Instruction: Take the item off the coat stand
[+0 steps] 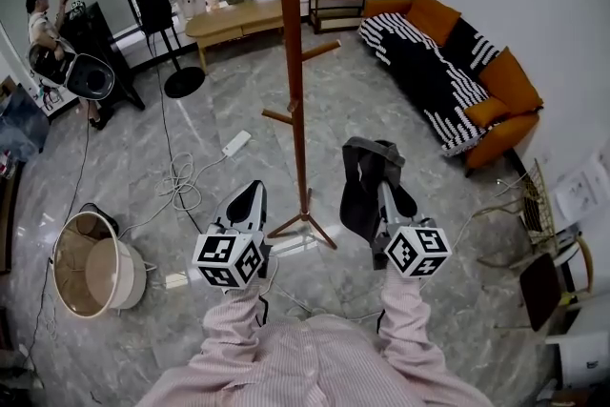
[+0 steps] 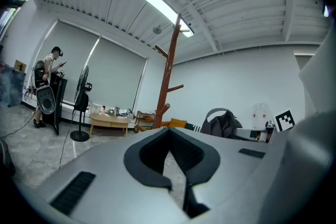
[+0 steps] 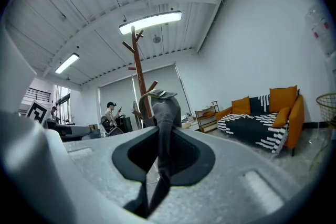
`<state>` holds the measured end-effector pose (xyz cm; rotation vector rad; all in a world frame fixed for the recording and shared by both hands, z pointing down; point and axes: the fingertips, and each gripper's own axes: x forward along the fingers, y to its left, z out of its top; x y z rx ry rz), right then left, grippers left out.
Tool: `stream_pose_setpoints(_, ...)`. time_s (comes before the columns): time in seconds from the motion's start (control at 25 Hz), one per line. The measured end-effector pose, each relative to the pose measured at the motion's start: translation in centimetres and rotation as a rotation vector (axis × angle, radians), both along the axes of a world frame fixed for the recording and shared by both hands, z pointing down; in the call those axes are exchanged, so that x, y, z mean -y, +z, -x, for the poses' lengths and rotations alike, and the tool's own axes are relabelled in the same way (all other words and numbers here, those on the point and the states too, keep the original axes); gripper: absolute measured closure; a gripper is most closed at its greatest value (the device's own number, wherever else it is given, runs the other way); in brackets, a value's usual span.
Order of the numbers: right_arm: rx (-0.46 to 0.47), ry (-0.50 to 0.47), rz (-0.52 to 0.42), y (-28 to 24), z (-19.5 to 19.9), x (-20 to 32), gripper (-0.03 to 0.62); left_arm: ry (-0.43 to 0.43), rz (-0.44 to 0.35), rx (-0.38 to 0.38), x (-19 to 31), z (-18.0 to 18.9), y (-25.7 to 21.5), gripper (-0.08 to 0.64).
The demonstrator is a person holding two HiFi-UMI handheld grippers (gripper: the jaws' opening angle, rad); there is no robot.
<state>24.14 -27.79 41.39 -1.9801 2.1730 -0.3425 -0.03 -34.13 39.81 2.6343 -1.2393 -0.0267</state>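
Head view: brown wooden coat stand (image 1: 295,71) upright mid-floor, visible pegs bare. Dark grey fabric item with a strap loop (image 1: 362,191) off the stand, just right of the pole, draped over the right gripper (image 1: 389,195). Left gripper (image 1: 250,195) low on the other side of the pole, carrying nothing.

Left gripper view: left gripper (image 2: 173,160) with jaws nearly together, nothing between the pads. Coat stand (image 2: 169,76) ahead, grey item (image 2: 223,124) off to the right of it.

Right gripper view: right gripper (image 3: 160,165) clamped on a fold of the grey item (image 3: 165,113), narrow gap filled by fabric, strap loop up top. Coat stand (image 3: 137,60) behind, apart from the item.

Judged step: removal done, item clear of the pegs. Next: keep the clamp, pull back from the pole and its feet, watch the hanging strap for a snag on the low peg.
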Motion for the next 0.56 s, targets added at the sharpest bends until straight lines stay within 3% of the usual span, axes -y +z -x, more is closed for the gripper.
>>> stream_pose_setpoints(0.16,-0.002,-0.010,-0.010,1.1,-2.2,-2.2,0.545,-0.010,-0.014,-0.001,-2.4,-2.3,0.9,0.558)
stream_pose_setpoints(0.56,-0.002,-0.005,-0.015,0.7,-2.5,-3.3,0.546,-0.024,-0.023,-0.004,-3.7,-2.0,0.5,0.558)
